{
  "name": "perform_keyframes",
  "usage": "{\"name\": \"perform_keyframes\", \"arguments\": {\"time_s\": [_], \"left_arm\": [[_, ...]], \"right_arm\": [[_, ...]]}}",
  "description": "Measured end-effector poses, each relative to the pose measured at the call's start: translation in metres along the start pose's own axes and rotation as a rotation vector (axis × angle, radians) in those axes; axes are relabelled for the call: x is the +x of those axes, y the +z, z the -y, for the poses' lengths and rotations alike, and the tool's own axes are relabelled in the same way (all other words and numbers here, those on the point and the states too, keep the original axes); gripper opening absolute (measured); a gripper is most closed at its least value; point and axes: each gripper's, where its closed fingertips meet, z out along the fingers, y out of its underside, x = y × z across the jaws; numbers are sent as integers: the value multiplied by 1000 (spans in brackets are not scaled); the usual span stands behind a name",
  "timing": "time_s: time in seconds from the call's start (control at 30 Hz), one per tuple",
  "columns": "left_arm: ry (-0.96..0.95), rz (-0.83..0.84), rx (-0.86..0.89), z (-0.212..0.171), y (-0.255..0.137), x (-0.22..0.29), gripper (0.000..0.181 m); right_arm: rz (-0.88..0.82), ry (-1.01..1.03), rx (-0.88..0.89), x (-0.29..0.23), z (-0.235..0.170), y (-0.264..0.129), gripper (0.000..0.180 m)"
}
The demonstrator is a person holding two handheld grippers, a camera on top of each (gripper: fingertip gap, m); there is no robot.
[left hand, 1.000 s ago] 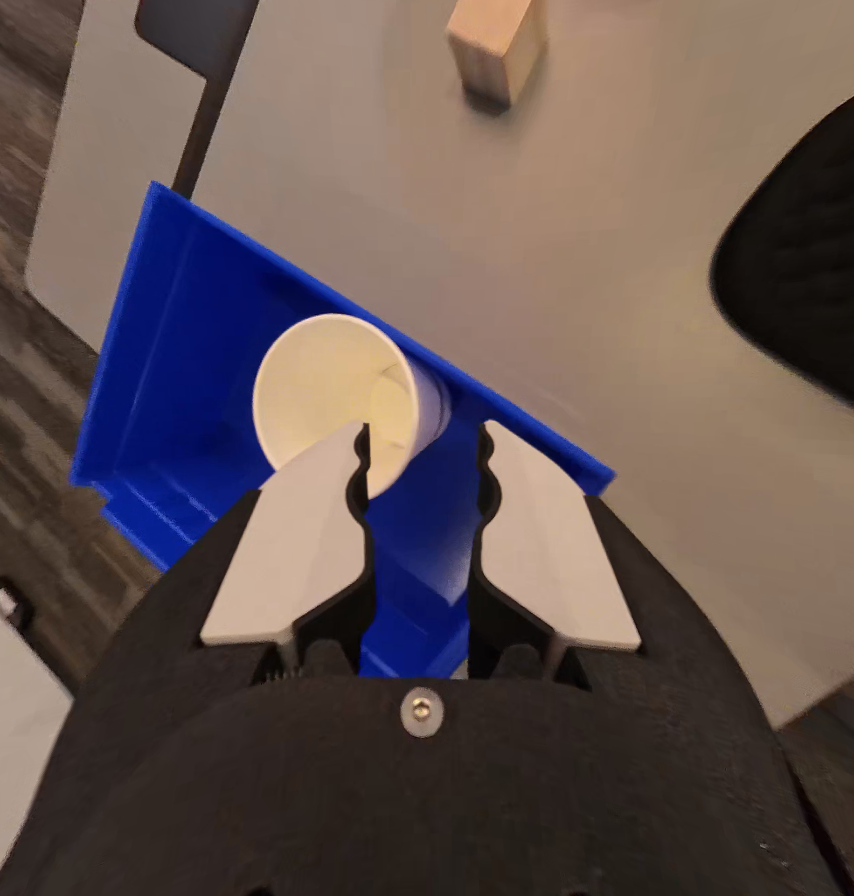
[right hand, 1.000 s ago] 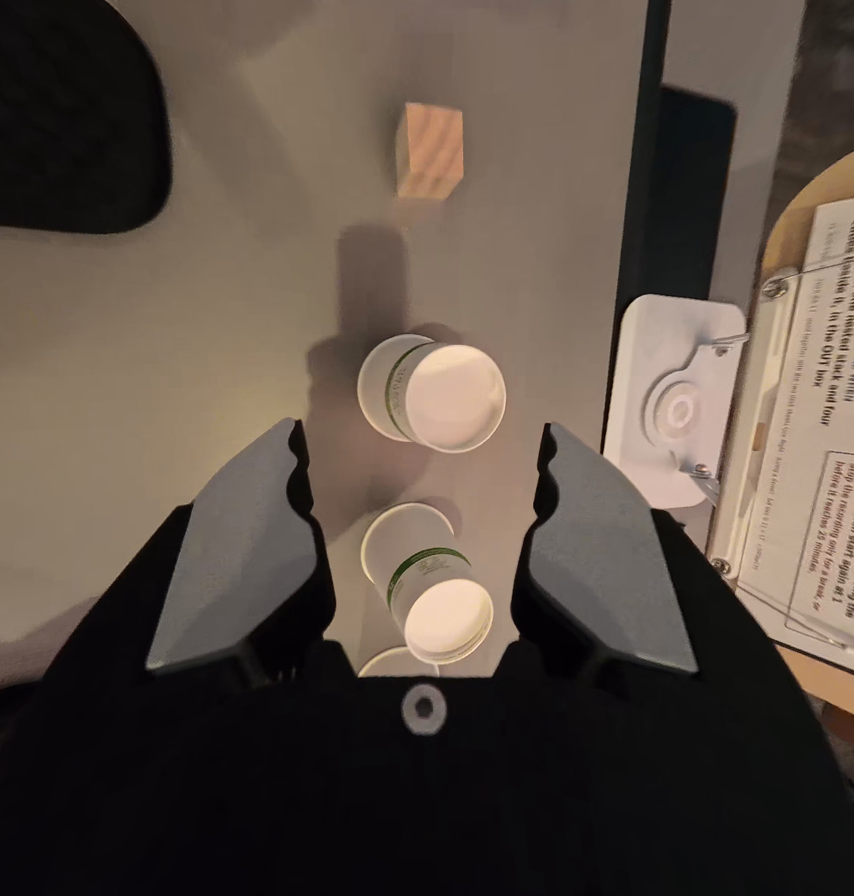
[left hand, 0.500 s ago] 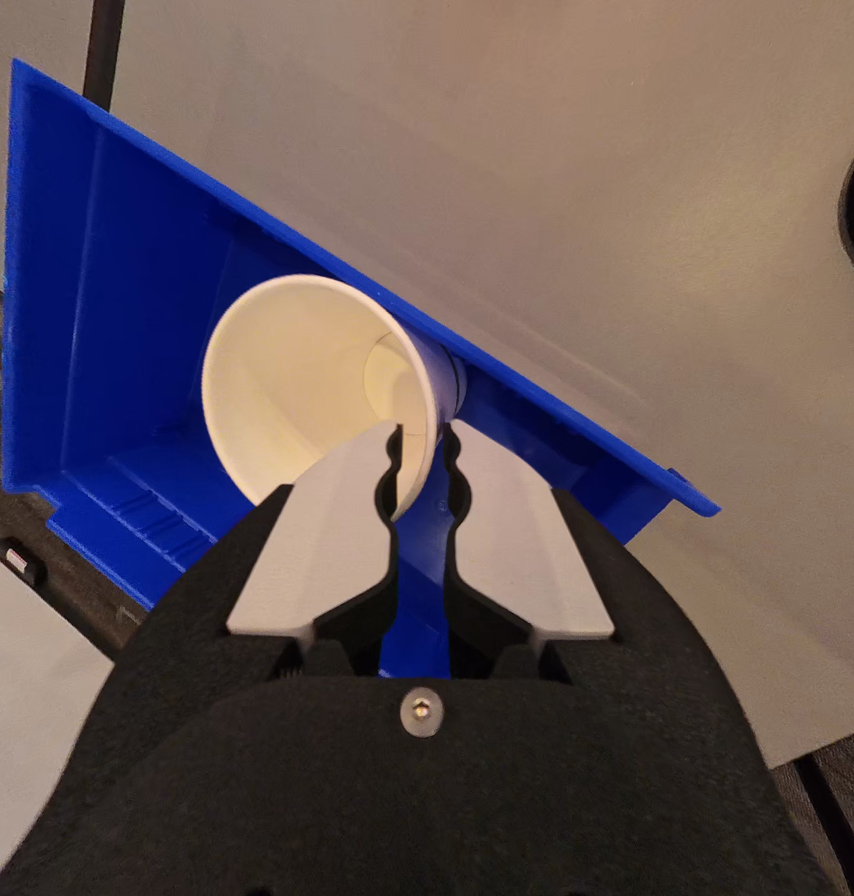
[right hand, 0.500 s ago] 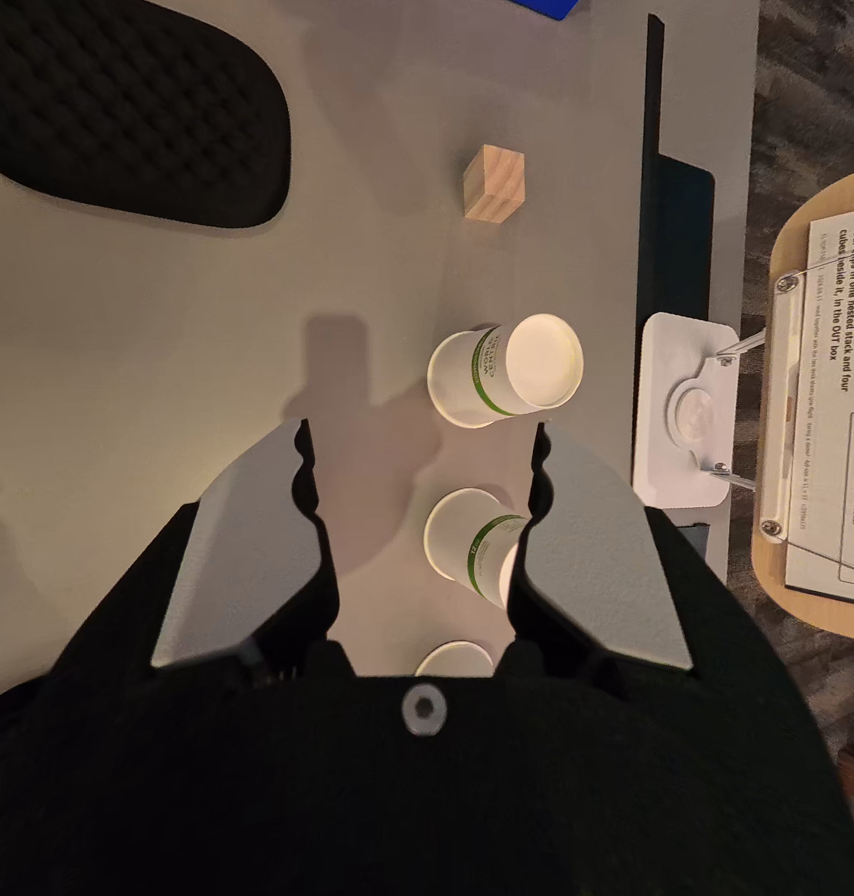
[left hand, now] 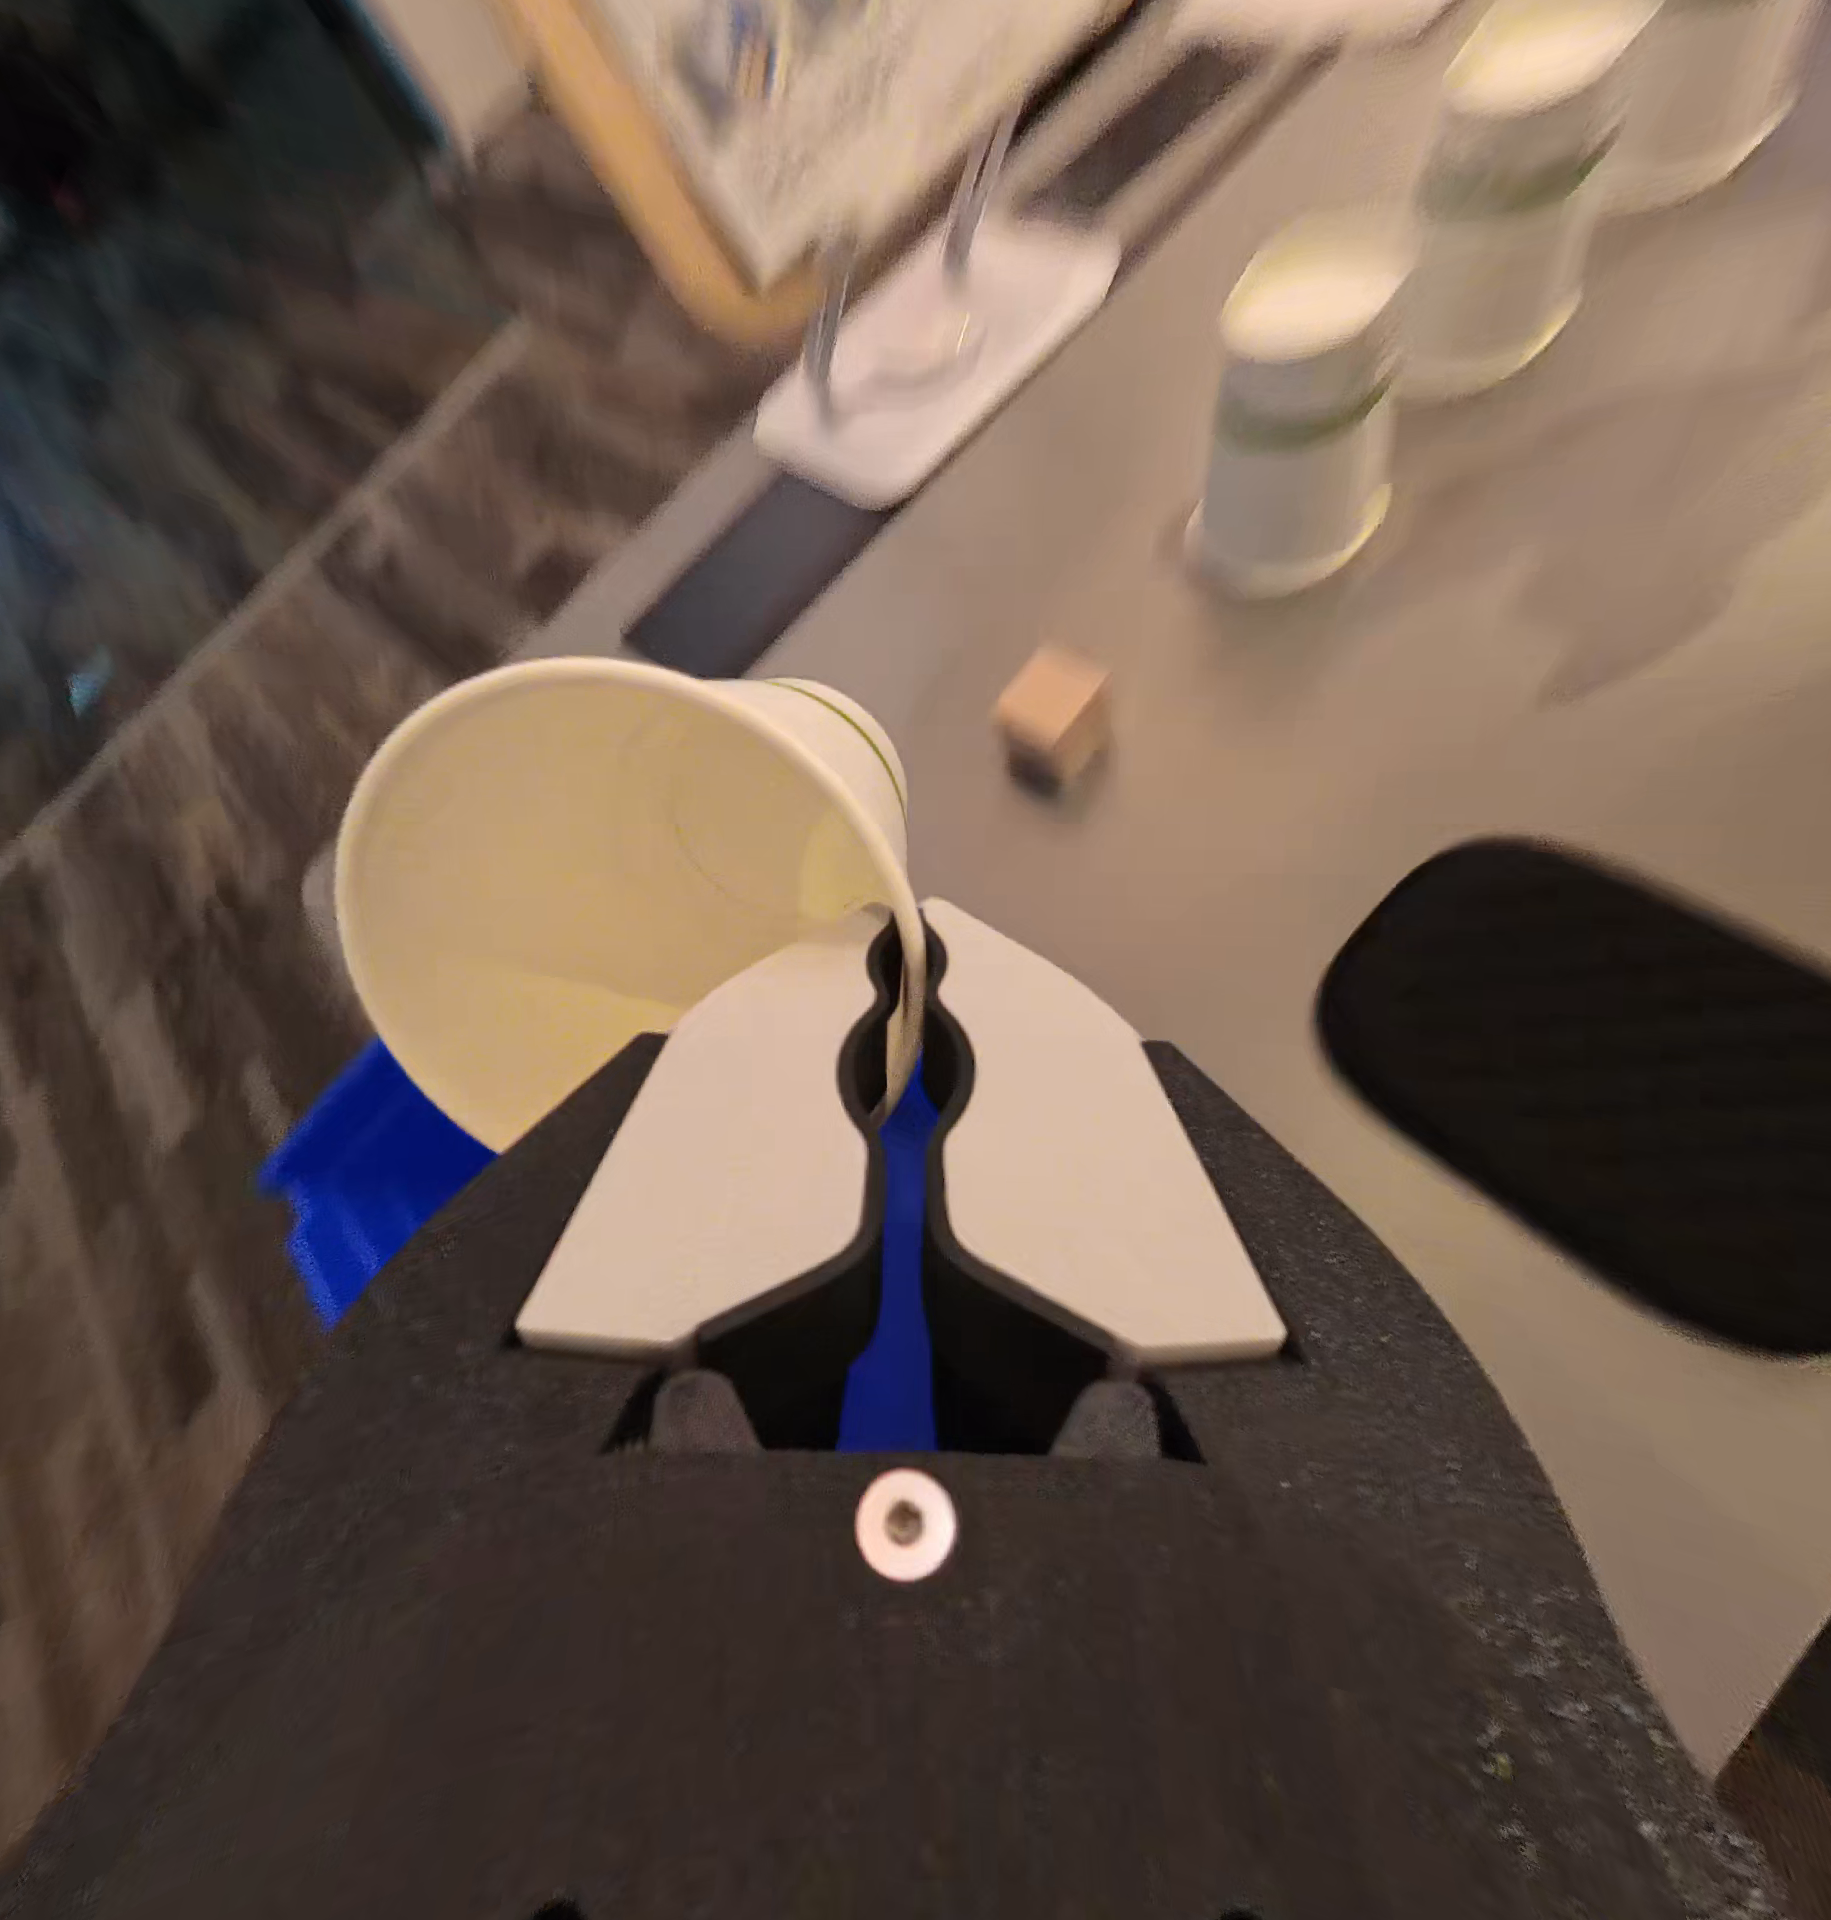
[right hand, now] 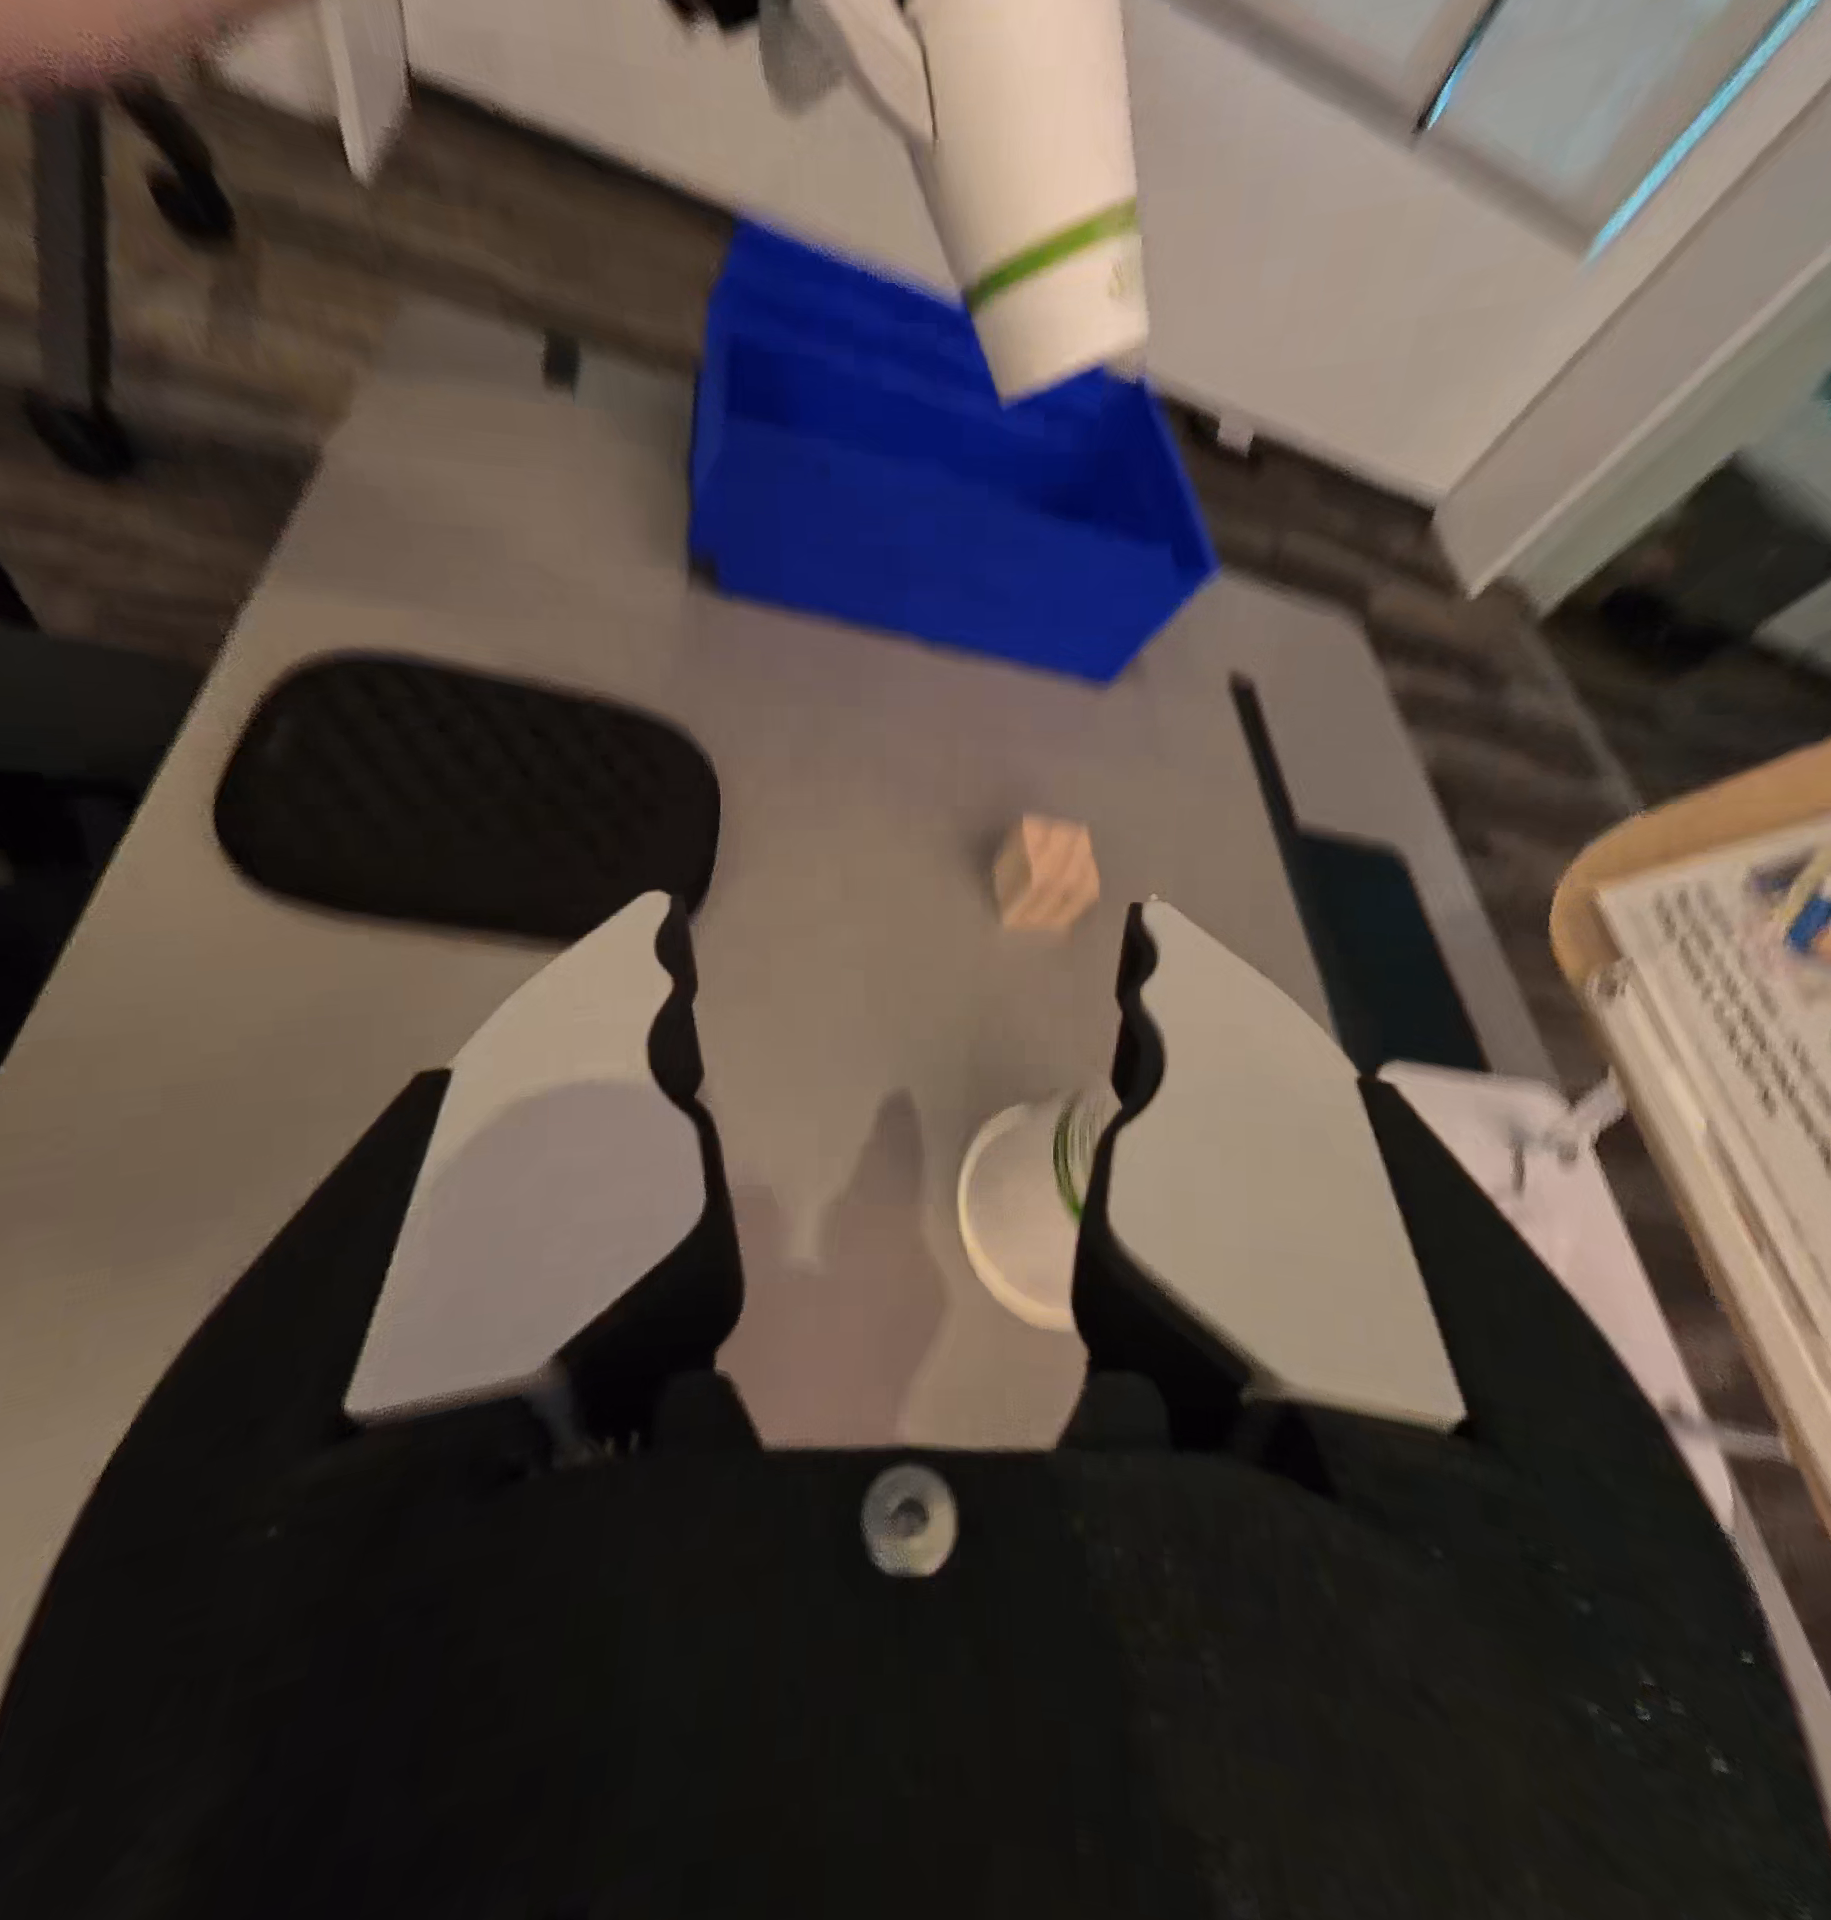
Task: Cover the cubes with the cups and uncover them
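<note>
My left gripper (left hand: 906, 935) is shut on the rim of a white paper cup (left hand: 599, 883) with a green band, held in the air, its mouth facing the camera. The same cup (right hand: 1046, 208) shows in the right wrist view, hanging above the blue bin (right hand: 932, 520). A bare wooden cube (left hand: 1054, 717) sits on the grey table (left hand: 1254, 790); it also shows in the right wrist view (right hand: 1046, 871). Upturned cups (left hand: 1300, 426) stand in a row beyond it. My right gripper (right hand: 900, 925) is open and empty above the table, with one upturned cup (right hand: 1020, 1210) beside its right finger.
A black oval pad (left hand: 1617, 1101) lies on the table, also in the right wrist view (right hand: 464, 800). A white stand (left hand: 932, 343) holds a printed sheet on a round wooden side table (right hand: 1721, 935). The bin's edge (left hand: 371, 1174) shows under the held cup. The floor lies past the table edge.
My left gripper shut on the cup's rim, lifted it out of the blue bin and swung toward the cube. My right gripper rose and tilted up from the cups, still open.
</note>
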Motion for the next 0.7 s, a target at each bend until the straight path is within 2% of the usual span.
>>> {"name": "perform_keyframes", "arguments": {"time_s": [0.13,0.27,0.33,0.43,0.6,0.7], "left_arm": [[60,-116,265,76,-16,65,0],[86,-307,429,118,-24,133,0],[100,-383,476,127,-28,157,0],[108,-426,513,133,-28,175,0],[73,-497,545,132,-22,188,0],[43,-534,575,133,-21,189,0]], "right_arm": [[-35,-40,253,-6,45,24,81],[-98,-101,424,-11,78,36,89],[-139,-140,479,-12,88,35,88],[-161,-186,560,-17,99,26,78],[-202,-254,634,-27,108,14,76],[-173,-242,619,-32,108,15,82]]}}
